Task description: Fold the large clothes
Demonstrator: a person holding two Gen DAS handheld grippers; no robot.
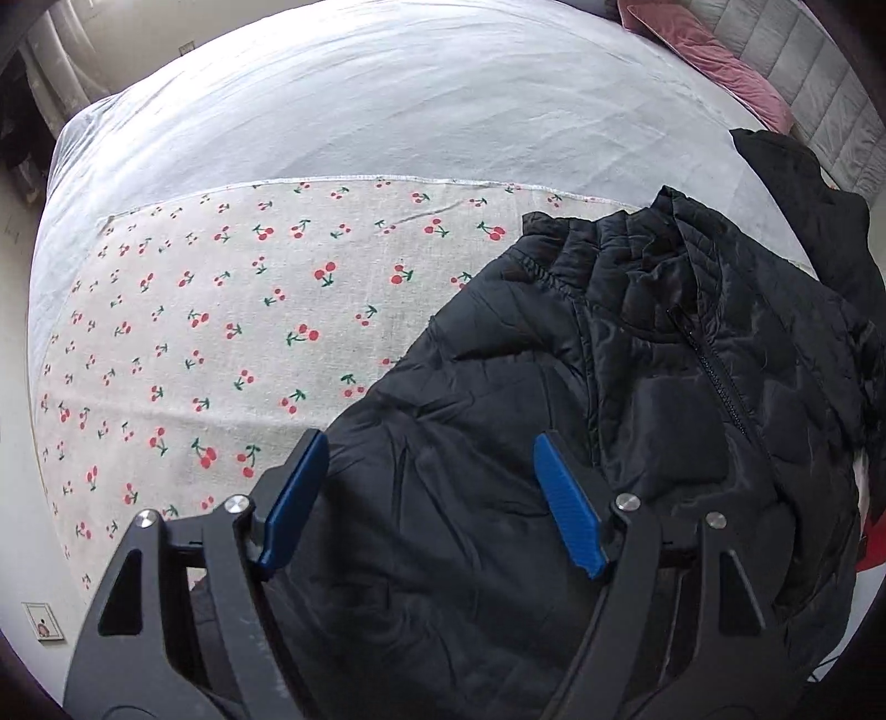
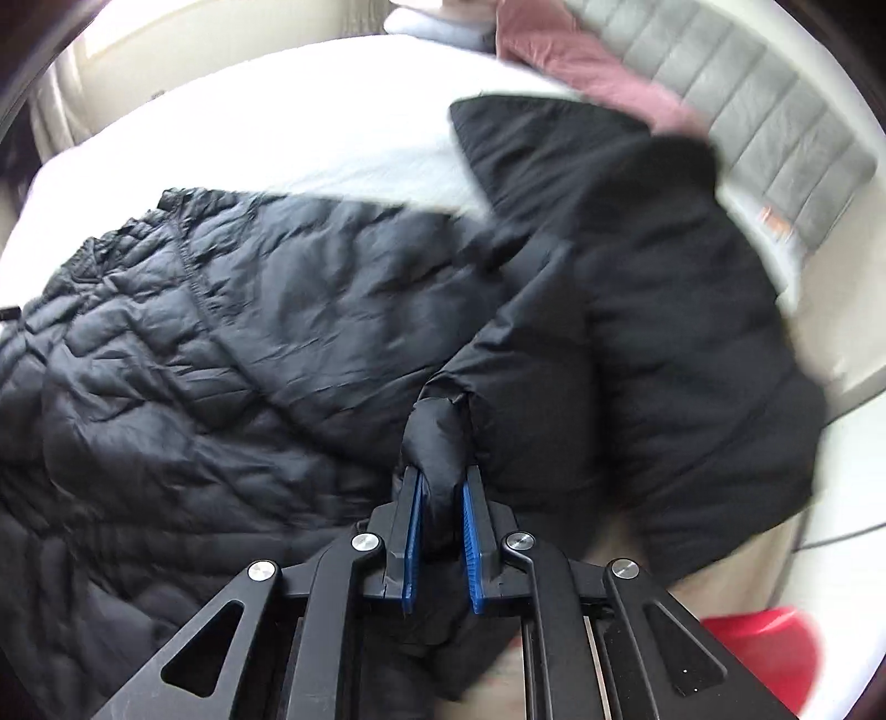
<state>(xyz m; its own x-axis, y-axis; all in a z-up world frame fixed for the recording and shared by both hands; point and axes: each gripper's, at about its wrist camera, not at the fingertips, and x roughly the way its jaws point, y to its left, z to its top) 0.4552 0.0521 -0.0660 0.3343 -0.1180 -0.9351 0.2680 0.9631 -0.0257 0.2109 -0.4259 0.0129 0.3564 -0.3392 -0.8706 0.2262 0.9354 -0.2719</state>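
A black quilted puffer jacket (image 1: 637,387) lies on a cherry-print cloth (image 1: 221,332) on the bed, collar and zipper (image 1: 714,371) facing up. My left gripper (image 1: 429,448) is open and empty, hovering over the jacket's left part, blue fingers (image 1: 565,504) wide apart. In the right wrist view the jacket (image 2: 221,343) spreads to the left. My right gripper (image 2: 440,482) is shut on a bunched fold of the jacket's black fabric (image 2: 437,437), lifting a sleeve or side part (image 2: 637,288) that drapes to the right. That view is motion-blurred.
The bed has a white sheet (image 1: 387,99). A pink pillow (image 1: 709,50) and a grey padded headboard (image 1: 819,94) lie at the far right. A red object (image 2: 769,653) sits low right beside the bed. Another dark fabric piece (image 1: 803,210) lies behind the jacket.
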